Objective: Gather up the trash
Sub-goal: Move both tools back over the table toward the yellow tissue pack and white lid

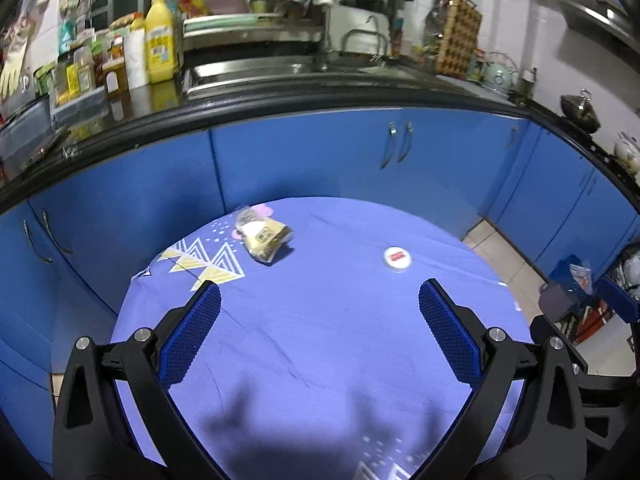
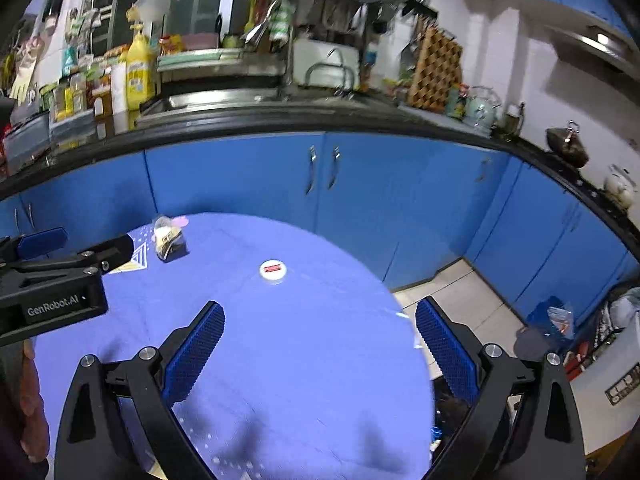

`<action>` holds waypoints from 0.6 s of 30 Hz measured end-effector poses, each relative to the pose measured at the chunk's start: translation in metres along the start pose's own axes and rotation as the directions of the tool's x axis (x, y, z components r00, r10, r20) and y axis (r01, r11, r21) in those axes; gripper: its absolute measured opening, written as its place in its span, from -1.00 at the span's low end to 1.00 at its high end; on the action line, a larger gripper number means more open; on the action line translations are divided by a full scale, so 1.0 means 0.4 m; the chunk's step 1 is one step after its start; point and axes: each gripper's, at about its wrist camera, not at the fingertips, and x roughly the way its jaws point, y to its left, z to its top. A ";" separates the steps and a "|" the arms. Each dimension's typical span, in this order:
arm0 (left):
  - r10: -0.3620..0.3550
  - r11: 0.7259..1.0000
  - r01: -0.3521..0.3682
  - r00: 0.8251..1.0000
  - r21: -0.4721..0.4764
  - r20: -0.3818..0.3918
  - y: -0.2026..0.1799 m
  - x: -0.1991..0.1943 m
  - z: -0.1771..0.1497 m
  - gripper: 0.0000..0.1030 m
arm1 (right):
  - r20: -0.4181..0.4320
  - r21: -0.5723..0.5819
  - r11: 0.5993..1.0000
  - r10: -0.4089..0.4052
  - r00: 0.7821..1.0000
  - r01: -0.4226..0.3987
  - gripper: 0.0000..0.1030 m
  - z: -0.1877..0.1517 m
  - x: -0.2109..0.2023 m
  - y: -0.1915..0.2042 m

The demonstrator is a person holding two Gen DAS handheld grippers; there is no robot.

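Note:
A crumpled yellow and clear wrapper (image 1: 264,238) lies on the far left part of the round table, which is covered with a blue cloth (image 1: 328,336). A small white round lid with a red label (image 1: 397,258) rests to its right. My left gripper (image 1: 319,304) hovers open above the cloth, well short of both, nothing between its fingers. In the right wrist view the wrapper (image 2: 169,240) and lid (image 2: 273,270) lie ahead of my right gripper (image 2: 320,322), which is open and empty over the table's right side. The left gripper's body (image 2: 52,280) shows at the left.
Blue cabinets (image 1: 320,156) under a black countertop (image 1: 280,112) stand just beyond the table, crowded with bottles, a sink and a kettle. Tiled floor (image 2: 472,300) lies to the right. A dark bin with trash (image 2: 448,412) sits below the table's right edge. Bags and clutter (image 2: 560,320) stand at far right.

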 end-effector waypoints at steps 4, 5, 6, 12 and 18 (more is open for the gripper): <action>0.026 1.000 -0.026 0.999 -0.014 -0.021 0.041 0.070 0.005 0.90 | -0.031 -0.014 1.000 0.013 0.999 -0.013 0.82 0.012 0.083 0.033; 0.034 0.999 -0.035 0.999 -0.018 -0.030 0.053 0.095 0.008 0.90 | -0.041 -0.016 1.000 0.019 0.999 -0.020 0.82 0.017 0.107 0.041; 0.039 0.999 -0.039 0.999 -0.021 -0.037 0.061 0.111 0.010 0.90 | -0.048 -0.018 1.000 0.022 0.999 -0.023 0.82 0.022 0.124 0.047; 0.068 0.997 -0.070 0.994 -0.028 -0.084 0.113 0.232 0.031 0.90 | -0.084 -0.044 0.998 0.032 0.996 -0.036 0.82 0.049 0.258 0.083; 0.102 0.994 -0.107 0.987 -0.031 -0.125 0.165 0.348 0.040 0.90 | -0.139 -0.056 0.997 0.038 0.990 -0.046 0.82 0.050 0.380 0.107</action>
